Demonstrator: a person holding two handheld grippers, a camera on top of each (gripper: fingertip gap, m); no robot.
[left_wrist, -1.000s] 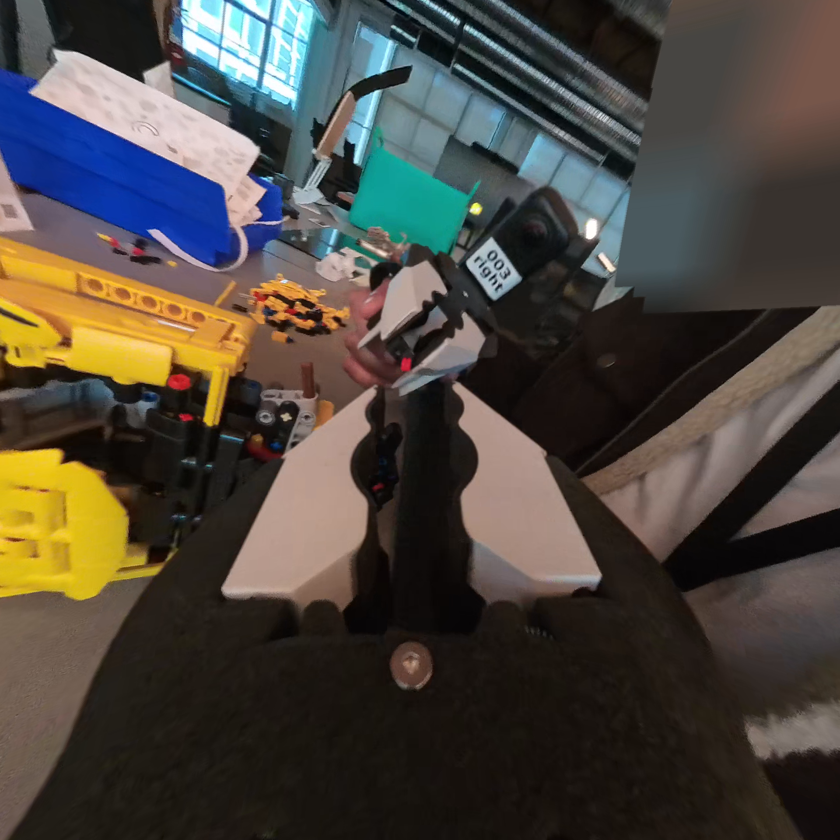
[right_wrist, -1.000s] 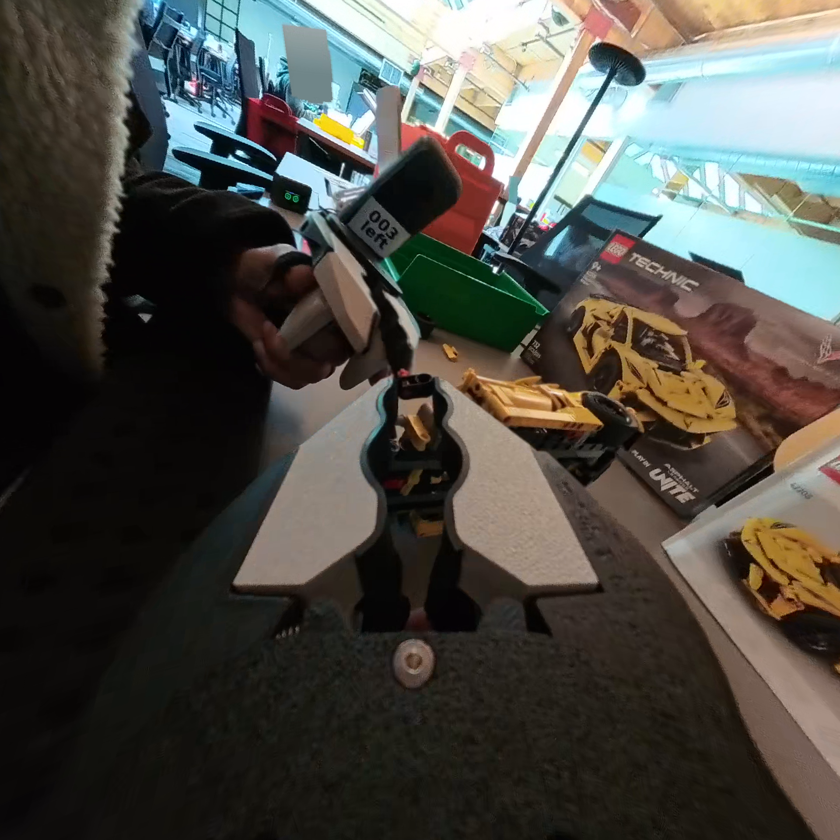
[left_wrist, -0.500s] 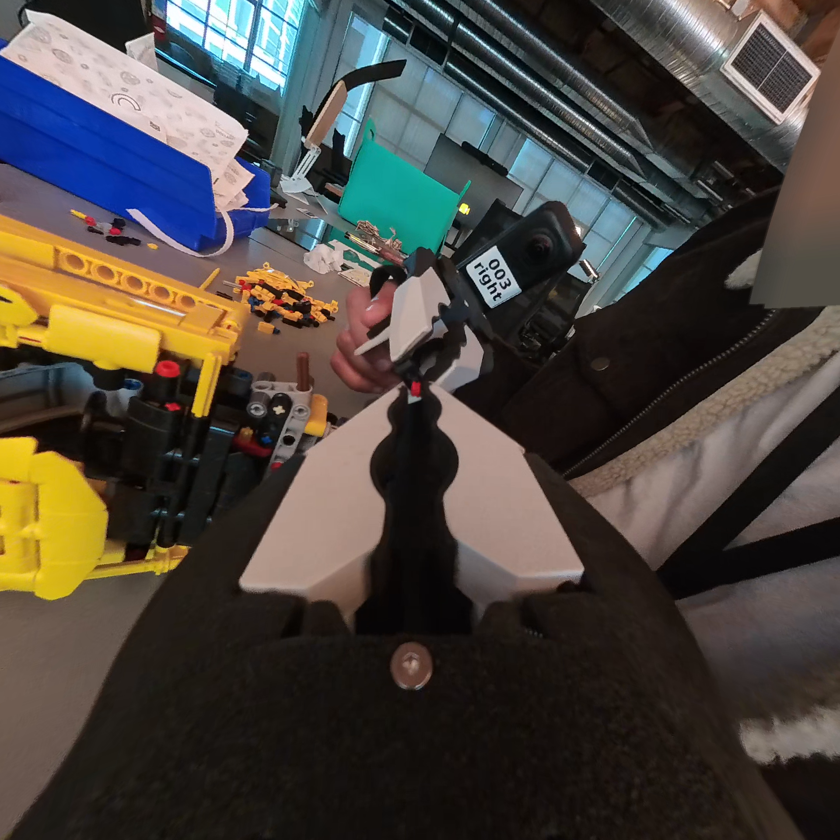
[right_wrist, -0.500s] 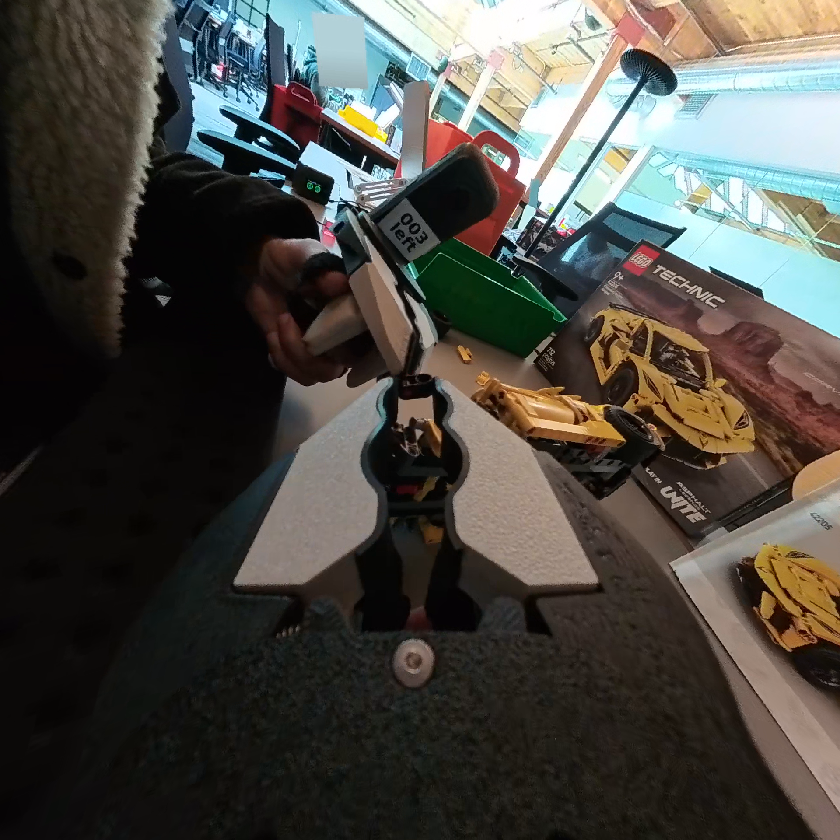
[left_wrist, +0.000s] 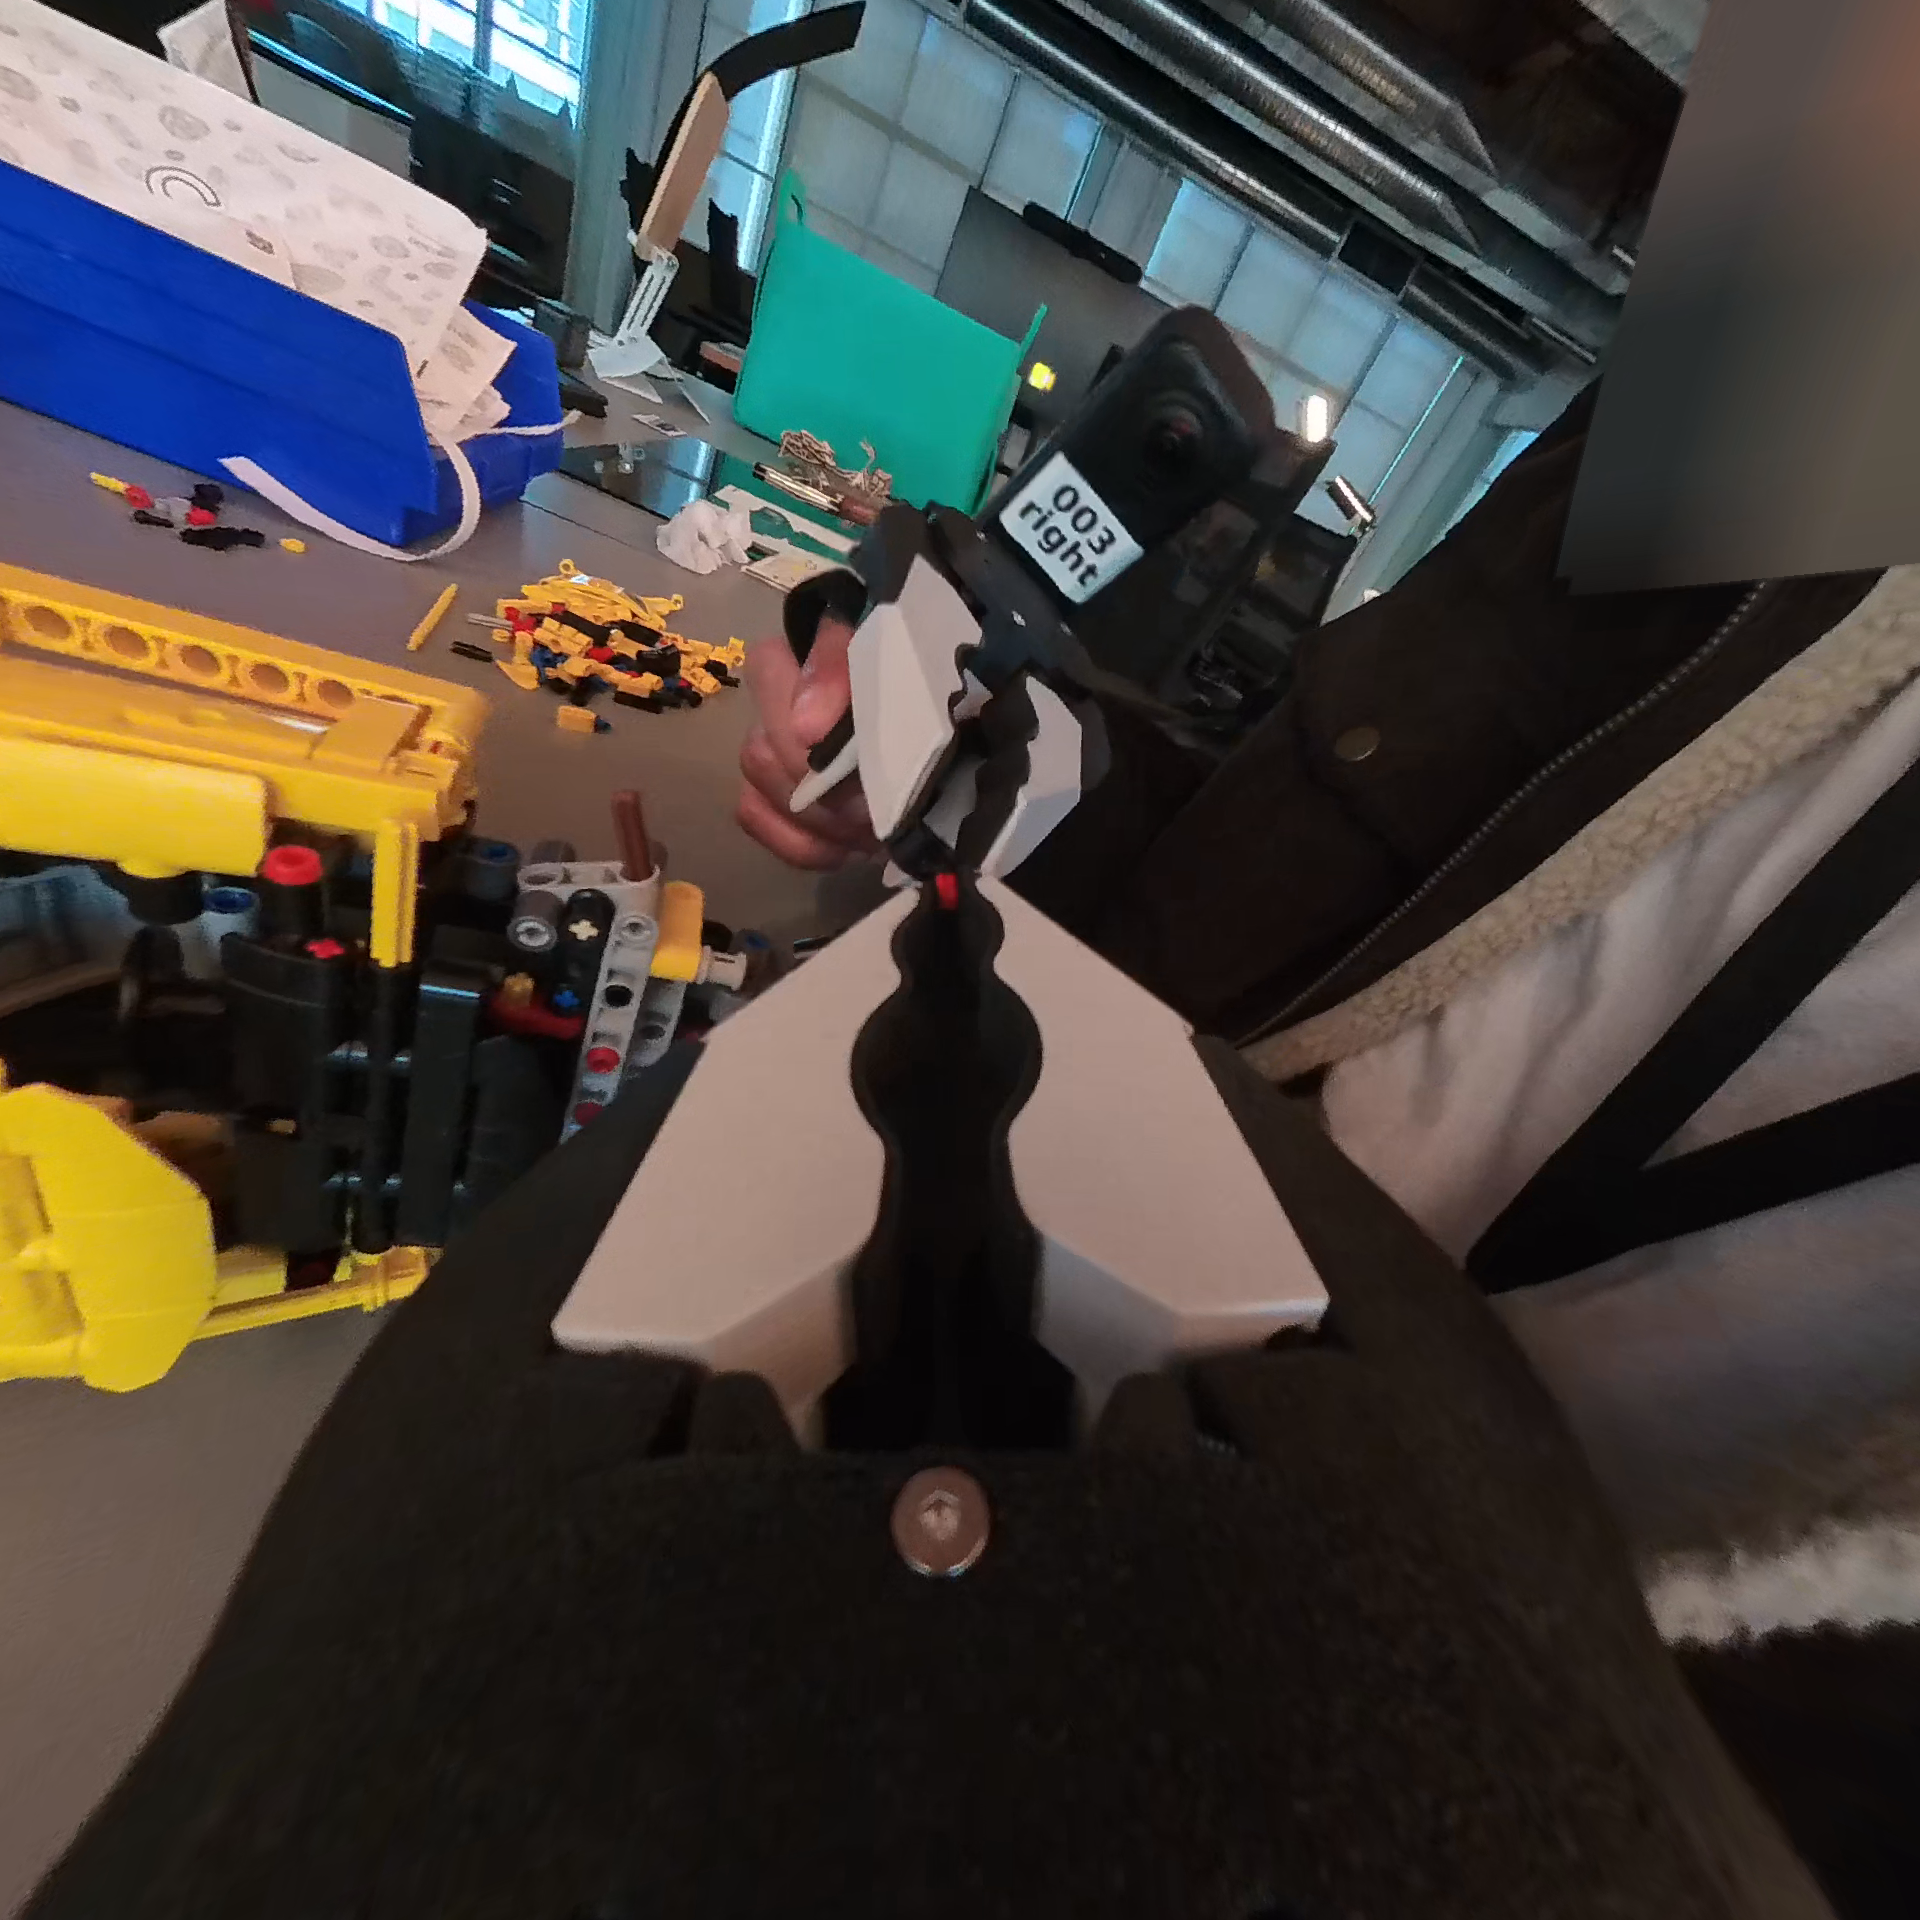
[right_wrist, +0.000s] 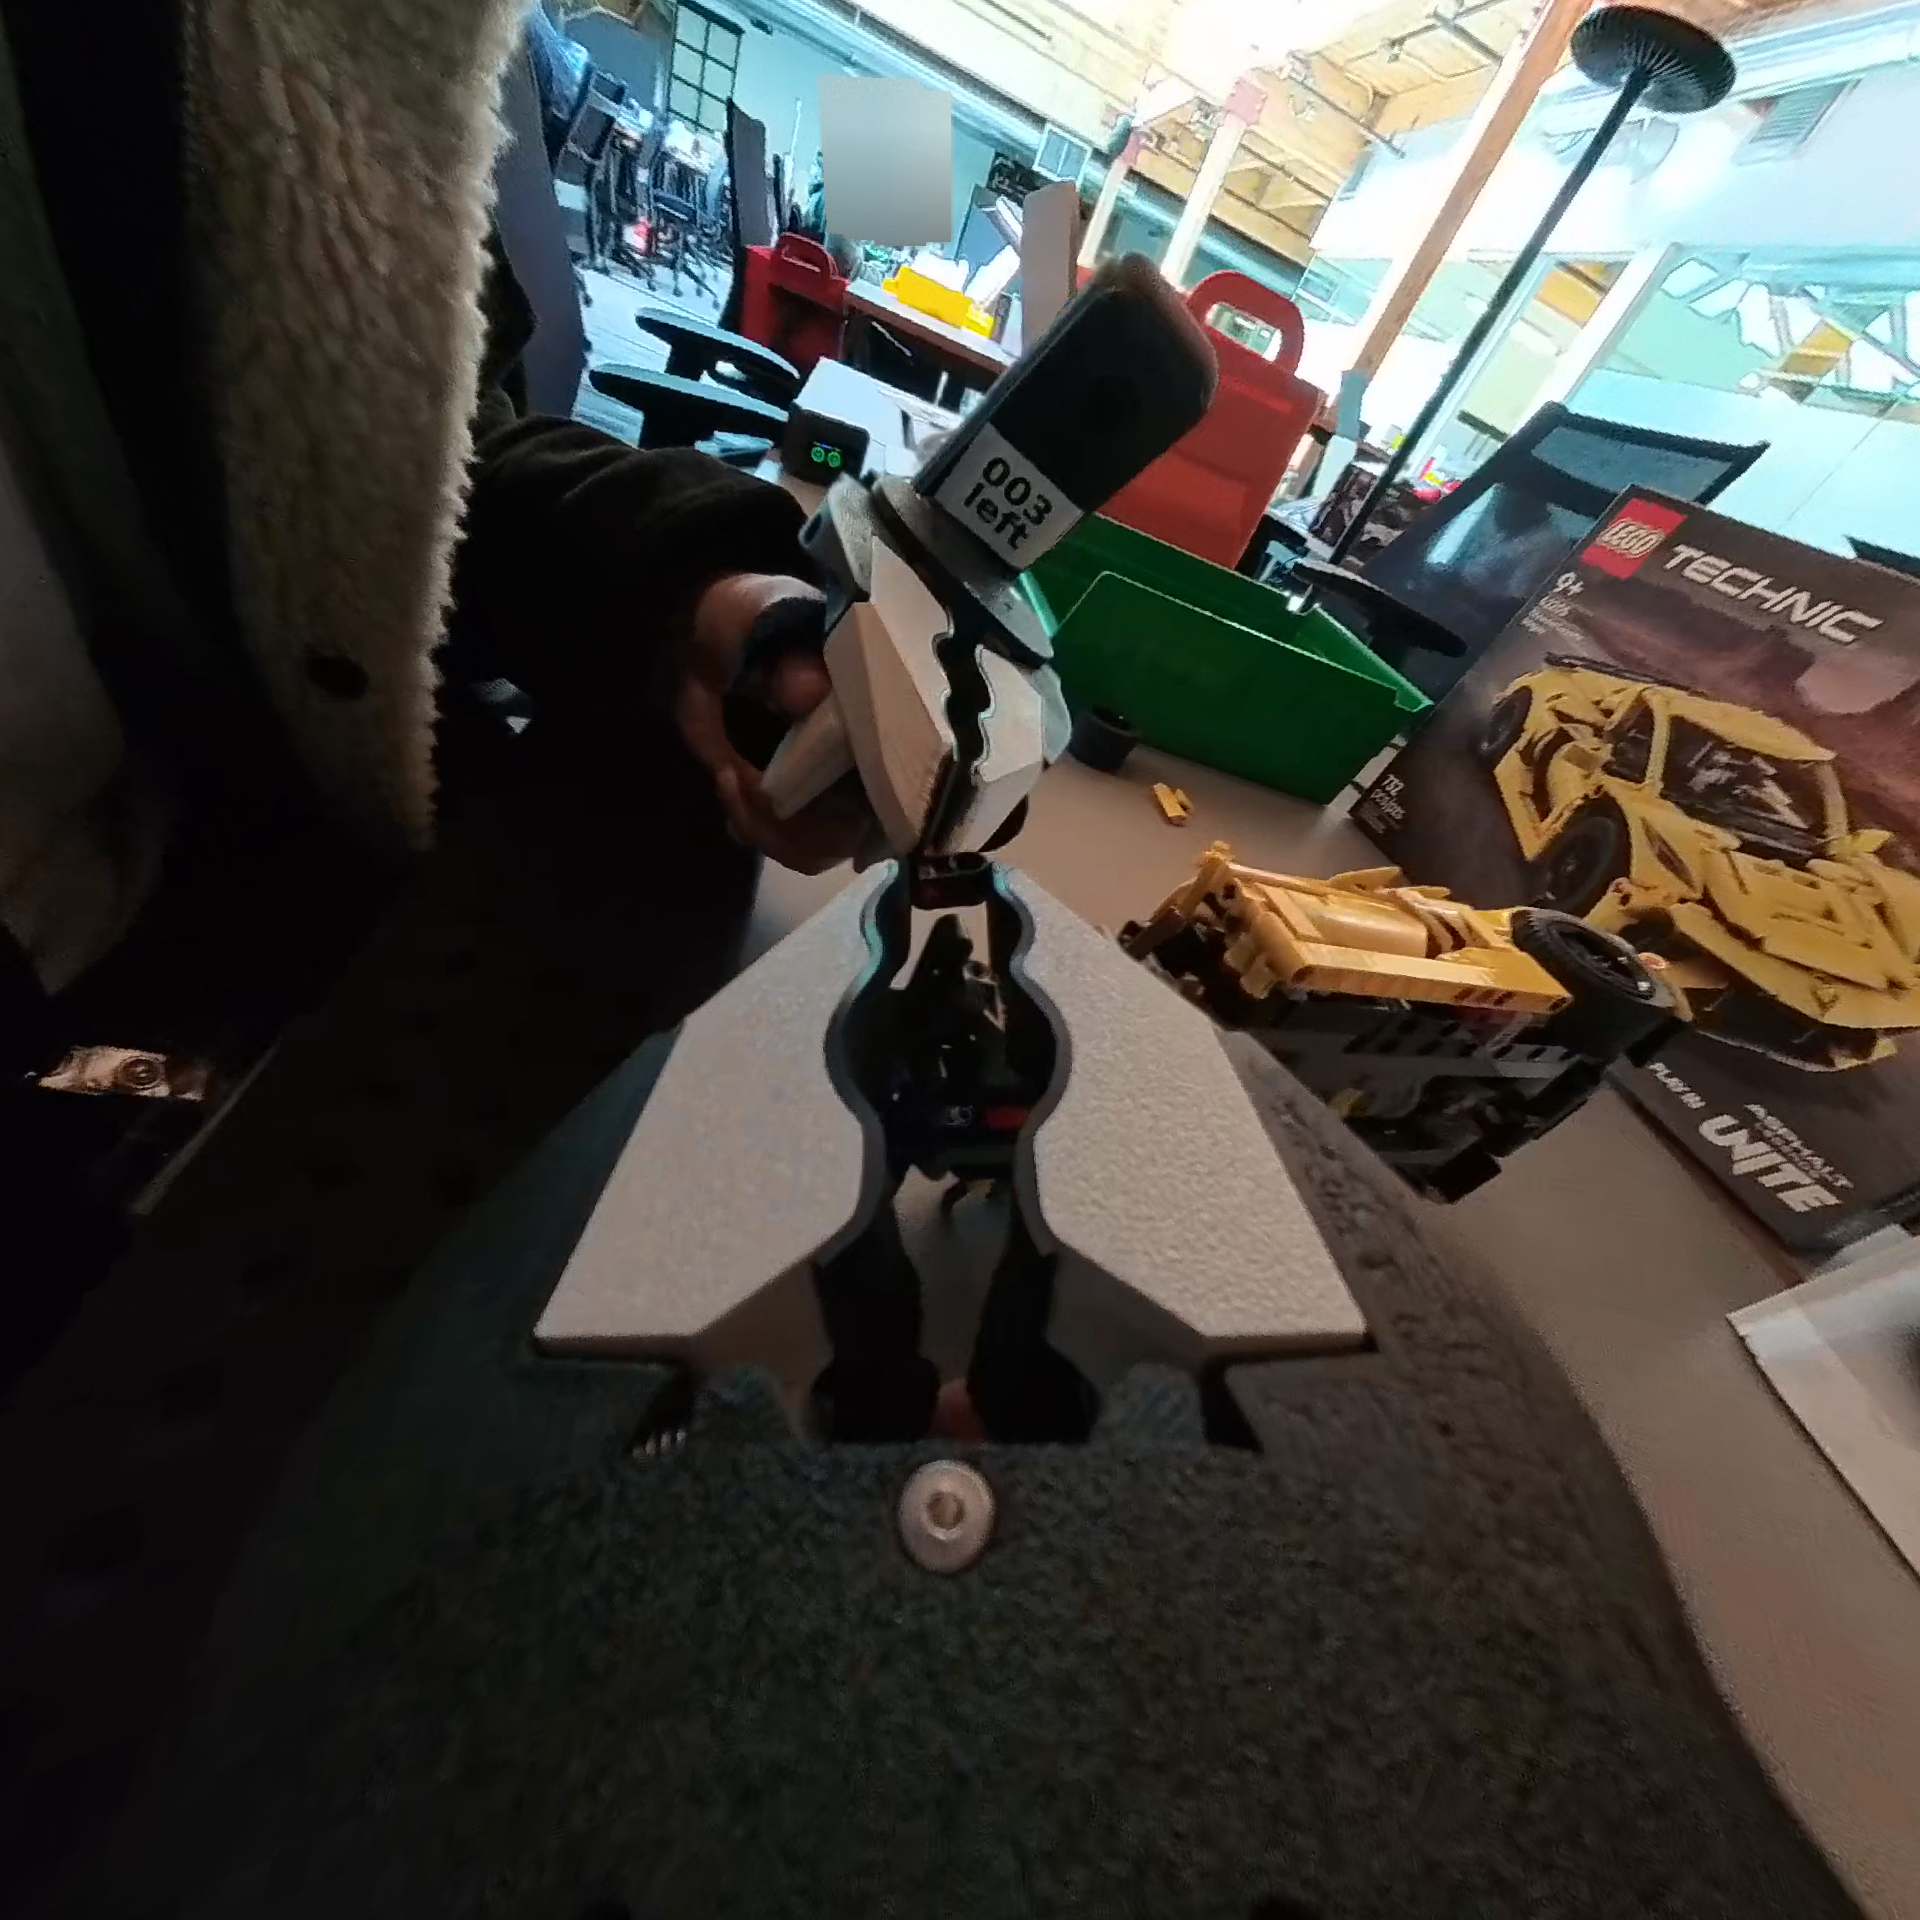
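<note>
My left gripper (left_wrist: 943, 906) is shut, with a small red-ended pin (left_wrist: 943, 888) pinched at its tips. My right gripper (right_wrist: 951, 885) is shut on a small black connector piece (right_wrist: 951, 871). The two grippers meet tip to tip above the table, and the pin touches the black piece. The right gripper (left_wrist: 940, 844) faces me in the left wrist view, held by a hand (left_wrist: 795, 769). The left gripper (right_wrist: 940, 826) faces me in the right wrist view. How far the pin sits in the piece is hidden.
A part-built yellow and black brick car (left_wrist: 260, 831) stands at the left, and also shows in the right wrist view (right_wrist: 1403, 966). A pile of loose bricks (left_wrist: 613, 644), a blue bin (left_wrist: 208, 343), a green bin (right_wrist: 1195, 644), the set's box (right_wrist: 1662, 831) and a booklet (right_wrist: 1849, 1382) lie around. Both grippers' tips are close together, under 4 cm apart.
The two grippers have closed in on each other tip to tip. The left gripper has turned more squarely toward the right one, and the pin now meets the black piece.
</note>
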